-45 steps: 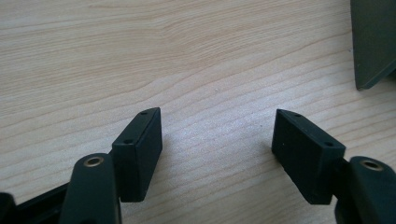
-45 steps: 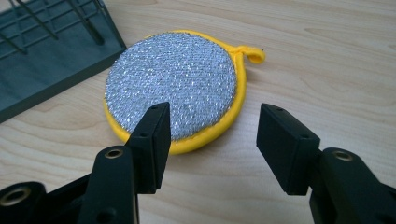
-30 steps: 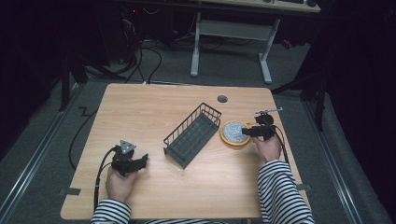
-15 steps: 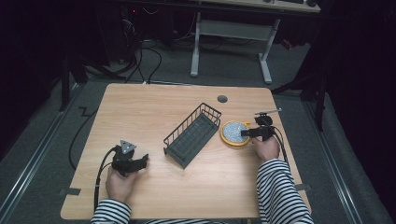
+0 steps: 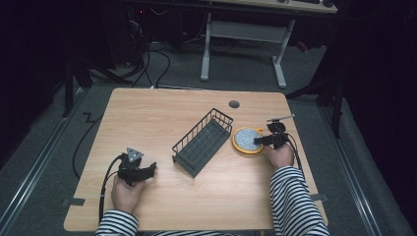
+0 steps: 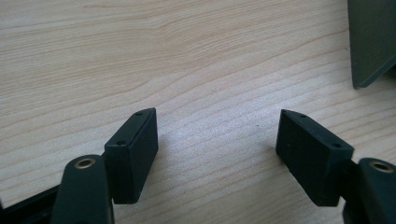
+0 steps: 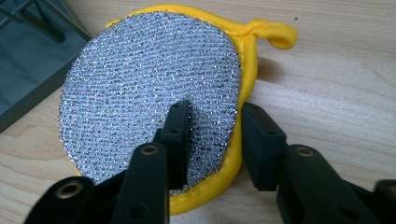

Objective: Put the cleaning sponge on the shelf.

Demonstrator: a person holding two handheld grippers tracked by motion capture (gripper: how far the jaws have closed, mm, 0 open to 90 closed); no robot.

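A round scouring pad [image 5: 247, 139] with a silver mesh face [image 7: 149, 88] and a yellow rim lies on the table, just right of the wire basket [image 5: 201, 142]. My right gripper [image 5: 258, 141] reaches it from the right. In the right gripper view its jaws [image 7: 215, 109] stand narrow across the pad's near rim, one on the mesh and one outside the yellow edge. My left gripper [image 5: 147, 169] rests at the front left of the table. It stands open [image 6: 217, 116] over bare wood with nothing between its jaws.
The dark wire basket [image 7: 28, 56] lies diagonally mid-table, and its corner [image 6: 371, 42] shows in the left gripper view. A round cable grommet [image 5: 234, 104] sits near the far edge of the wooden table [image 5: 147, 113]. A desk frame stands on the floor beyond.
My right gripper has edged slightly onto the pad's rim. The left gripper and the basket have stayed still.
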